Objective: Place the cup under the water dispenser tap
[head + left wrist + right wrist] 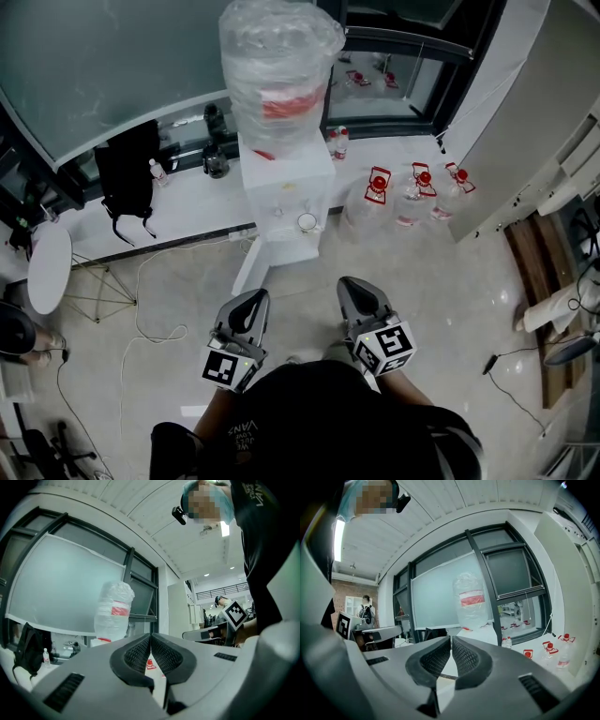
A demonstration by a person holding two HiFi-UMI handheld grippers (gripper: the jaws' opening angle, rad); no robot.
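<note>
The white water dispenser [284, 202] stands against the window ledge, with a large plastic-wrapped bottle [279, 70] on top. A small white cup [307, 222] sits in its recess below the taps. Both grippers hover over the floor, short of the dispenser and pointing at it. My left gripper [254, 299] is shut, with its pads [140, 651] meeting at the tips and nothing between them. My right gripper [355, 287] is likewise shut and empty, its pads [464, 656] together. The bottle shows ahead in the left gripper view [115, 609] and in the right gripper view [471, 602]. Neither gripper view shows the cup.
Several red-capped water jugs [409, 199] stand on the floor right of the dispenser. A black backpack [127, 171] rests on the ledge at left, near a white round table [49, 267]. A cable [141, 323] trails over the floor. A white cabinet [525, 122] stands at right.
</note>
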